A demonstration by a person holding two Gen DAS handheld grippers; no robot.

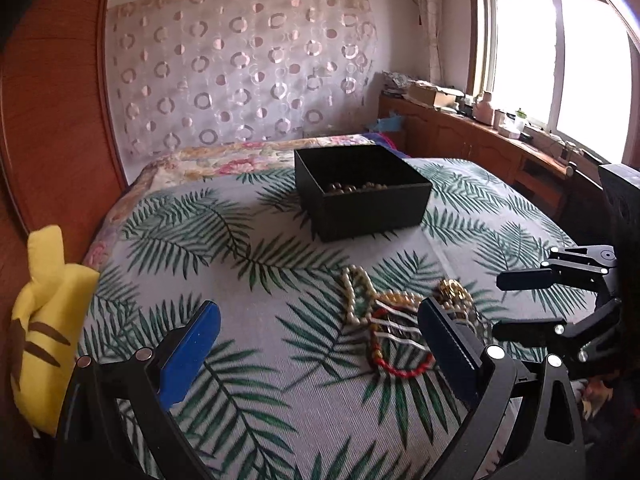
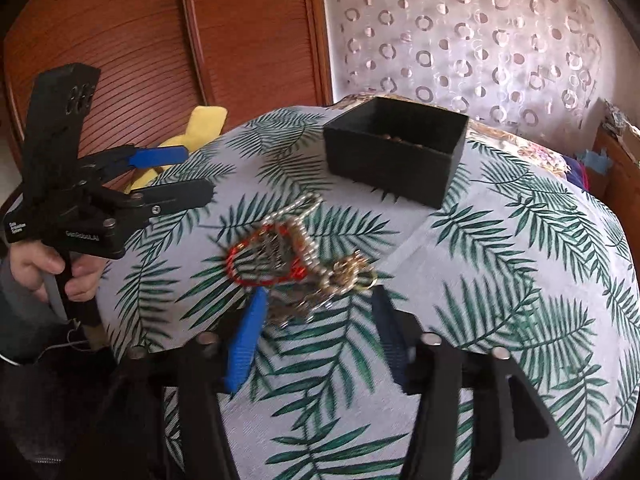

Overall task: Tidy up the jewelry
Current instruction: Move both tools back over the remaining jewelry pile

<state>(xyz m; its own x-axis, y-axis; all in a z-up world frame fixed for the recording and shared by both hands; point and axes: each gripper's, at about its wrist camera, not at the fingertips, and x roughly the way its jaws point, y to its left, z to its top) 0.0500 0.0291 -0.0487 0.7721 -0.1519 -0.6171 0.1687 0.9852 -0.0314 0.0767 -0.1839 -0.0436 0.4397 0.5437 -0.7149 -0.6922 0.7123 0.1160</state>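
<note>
1. Both jaws spread: left gripper [image 1: 320, 340] wide apart with nothing between its pads; right gripper [image 2: 316, 328] apart too, its fingers either side of the near edge of the jewelry pile [image 2: 300, 252], pads not pressing on it.
2. Pile is a tangle: red bead bracelet [image 1: 400, 368], pearl strand [image 1: 356, 292], gold chain [image 2: 352, 274]. It lies on the palm-leaf bedspread [image 1: 240, 280], between both grippers.
3. Black box [image 1: 360, 188] sits open further back on the bed, apart from the pile, with some beads inside.
4. A hand [image 2: 60, 272] grips the left tool's handle; yellow plush [image 1: 44, 320] at the bed's left edge.
</note>
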